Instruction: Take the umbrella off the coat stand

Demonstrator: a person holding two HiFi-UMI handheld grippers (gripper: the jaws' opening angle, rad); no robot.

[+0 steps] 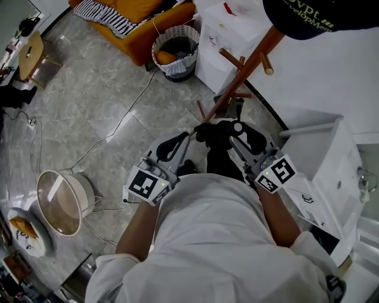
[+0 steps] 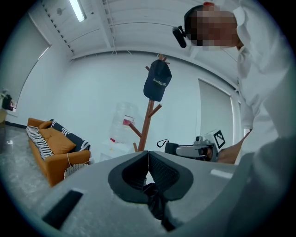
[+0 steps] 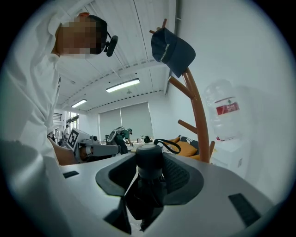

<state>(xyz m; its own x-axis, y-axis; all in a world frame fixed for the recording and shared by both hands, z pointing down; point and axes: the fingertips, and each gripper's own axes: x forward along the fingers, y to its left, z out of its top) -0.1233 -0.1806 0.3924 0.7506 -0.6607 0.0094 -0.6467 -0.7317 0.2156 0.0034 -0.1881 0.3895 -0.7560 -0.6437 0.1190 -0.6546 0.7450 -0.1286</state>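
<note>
Right gripper [image 3: 149,163] clamps the handle of the folded black umbrella [image 3: 148,152] near the brown wooden coat stand [image 3: 198,115]; left gripper [image 2: 148,156] pinched closed, empty; a slack grip risks a drop

Notes cap [image 1: 314,15] atop coat stand [image 1: 249,62]; basket [image 1: 177,65] left of stand's foot, sofa [image 1: 148,35] behind basket, water dispenser [image 1: 228,35] just behind stand; umbrella [image 3: 149,162] near foot, before it.

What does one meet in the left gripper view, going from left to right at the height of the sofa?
orange sofa → water dispenser → coat stand → right gripper
</note>
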